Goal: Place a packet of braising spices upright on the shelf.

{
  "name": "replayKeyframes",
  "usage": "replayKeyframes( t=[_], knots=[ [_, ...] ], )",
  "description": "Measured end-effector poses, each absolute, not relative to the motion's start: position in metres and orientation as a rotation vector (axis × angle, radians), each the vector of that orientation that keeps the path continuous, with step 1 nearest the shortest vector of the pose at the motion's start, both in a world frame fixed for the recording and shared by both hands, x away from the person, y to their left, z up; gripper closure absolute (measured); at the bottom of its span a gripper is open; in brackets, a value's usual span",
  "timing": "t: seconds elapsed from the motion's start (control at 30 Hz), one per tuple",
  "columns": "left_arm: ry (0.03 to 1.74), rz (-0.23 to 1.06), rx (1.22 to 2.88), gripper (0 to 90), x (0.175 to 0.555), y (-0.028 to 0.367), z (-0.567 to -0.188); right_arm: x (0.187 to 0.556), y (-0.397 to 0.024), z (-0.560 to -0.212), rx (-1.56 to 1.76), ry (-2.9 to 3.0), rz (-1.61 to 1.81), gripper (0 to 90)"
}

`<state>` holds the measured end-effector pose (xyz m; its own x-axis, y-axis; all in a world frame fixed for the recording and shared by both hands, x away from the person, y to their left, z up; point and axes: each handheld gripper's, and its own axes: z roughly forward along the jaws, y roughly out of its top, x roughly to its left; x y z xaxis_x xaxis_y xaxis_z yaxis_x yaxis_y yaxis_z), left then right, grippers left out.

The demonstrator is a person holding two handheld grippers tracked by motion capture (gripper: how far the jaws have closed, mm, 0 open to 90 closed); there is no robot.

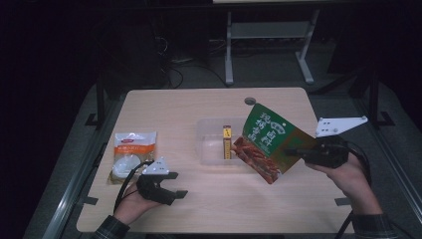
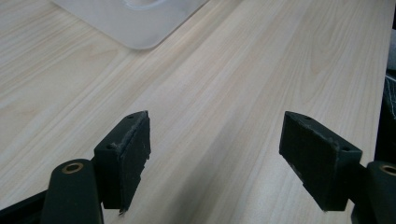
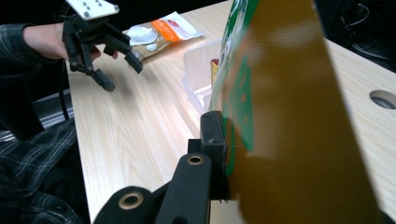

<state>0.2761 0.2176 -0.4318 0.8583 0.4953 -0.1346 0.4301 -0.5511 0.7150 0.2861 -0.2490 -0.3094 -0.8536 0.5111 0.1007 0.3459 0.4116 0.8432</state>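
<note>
Green snack bag (image 1: 266,142) — yellow box (image 1: 227,142) in clear tub (image 1: 209,144)

Your high view looks forward and down over the light wooden table (image 1: 209,199), while both gripper views skim it close, sharing the clear plastic container (image 3: 198,70).

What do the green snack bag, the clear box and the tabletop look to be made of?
Green snack bag held by the right gripper: glossy printed plastic film, judging by its sheen and creases. Clear rectangular box: translucent, slightly frosted plastic, since the table shows through. Tabletop: pale wood-grain surface, likely matte laminate.
</note>
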Motion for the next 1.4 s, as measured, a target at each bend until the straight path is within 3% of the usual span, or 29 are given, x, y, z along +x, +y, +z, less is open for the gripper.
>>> replayKeyframes(
  t=[0.43, 1.4],
  knots=[
    [0.66, 0.094, 2.239, 23.3, 0.277, 0.214, -0.434, 0.292, -0.254, -0.306, 0.777, 2.462, 1.414, 90.0],
    [0.63, 0.094, 2.231, 23.0, 0.28, 0.209, -0.438, 0.367, -0.225, -0.306, 0.83, 2.387, 1.348, 90.0]
  ],
)
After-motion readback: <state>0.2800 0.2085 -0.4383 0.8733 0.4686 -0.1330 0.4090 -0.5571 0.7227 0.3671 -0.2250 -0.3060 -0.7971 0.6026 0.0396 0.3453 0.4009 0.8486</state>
